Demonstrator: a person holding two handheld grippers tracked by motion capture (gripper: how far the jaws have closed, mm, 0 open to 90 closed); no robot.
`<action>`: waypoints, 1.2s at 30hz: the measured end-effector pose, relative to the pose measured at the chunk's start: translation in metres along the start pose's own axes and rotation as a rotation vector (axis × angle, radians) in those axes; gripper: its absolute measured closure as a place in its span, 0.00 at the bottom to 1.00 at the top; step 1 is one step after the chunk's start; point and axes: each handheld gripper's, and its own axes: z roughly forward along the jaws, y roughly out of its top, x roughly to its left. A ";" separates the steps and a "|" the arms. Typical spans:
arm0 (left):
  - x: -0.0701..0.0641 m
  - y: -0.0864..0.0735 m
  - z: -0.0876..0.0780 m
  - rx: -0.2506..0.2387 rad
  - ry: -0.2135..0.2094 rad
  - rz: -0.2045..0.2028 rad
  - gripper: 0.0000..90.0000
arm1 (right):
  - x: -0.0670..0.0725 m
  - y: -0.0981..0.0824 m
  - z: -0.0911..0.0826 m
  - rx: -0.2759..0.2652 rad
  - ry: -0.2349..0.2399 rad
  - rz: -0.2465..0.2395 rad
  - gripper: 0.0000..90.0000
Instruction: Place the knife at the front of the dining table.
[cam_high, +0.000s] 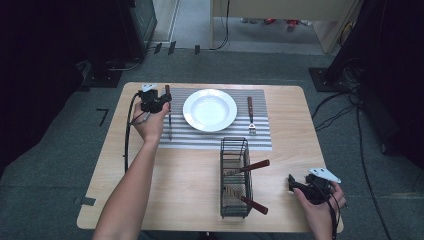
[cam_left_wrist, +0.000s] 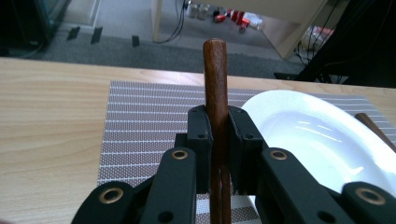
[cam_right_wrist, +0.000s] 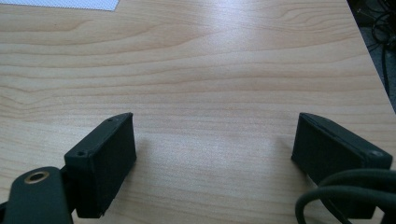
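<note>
High view: my left gripper (cam_high: 159, 103), at upper left of the frame, is clamped on the wooden handle of a knife (cam_high: 169, 114), whose blade runs down the left margin of the striped placemat (cam_high: 260, 137), just beside the white plate (cam_high: 210, 110). The knife lies parallel to the plate's edge and clear of it, the side a table knife conventionally takes in a place setting. Left gripper view: the handle (cam_left_wrist: 215, 93) stands at centre of the frame, pinched between the two black pads (cam_left_wrist: 200, 135), with the plate rim (cam_left_wrist: 289, 121) to the right and the placemat (cam_left_wrist: 149, 121) beneath. I hold it well along the handle, so the blade stays free to settle flat on the mat. I judge the knife to be at or very near its resting place, with release the next step. High view, right of the plate: a fork (cam_high: 251, 116) already lies on the mat, tines toward the lower edge of the frame, mirroring the knife. Centre, lower: a black wire basket (cam_high: 235, 176) holds two more wooden-handled utensils, their handles sticking out to the right within easy reach. Lower right: my right gripper (cam_high: 300, 184) rests on the desk (cam_high: 190, 200), holding nothing. Right gripper view: its pads stand wide apart over bare wood, parked clear of the setting.
</note>
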 end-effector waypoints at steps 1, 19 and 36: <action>0.002 0.001 0.007 0.028 -0.006 -0.014 0.91 | 0.000 0.000 0.000 0.000 0.000 0.000 0.15; 0.014 0.011 0.022 0.169 0.029 -0.088 0.92 | 0.000 0.000 0.000 0.000 0.000 0.000 0.15; 0.017 -0.001 0.057 0.166 0.062 -0.066 0.91 | 0.000 0.000 0.000 -0.001 -0.002 0.001 0.15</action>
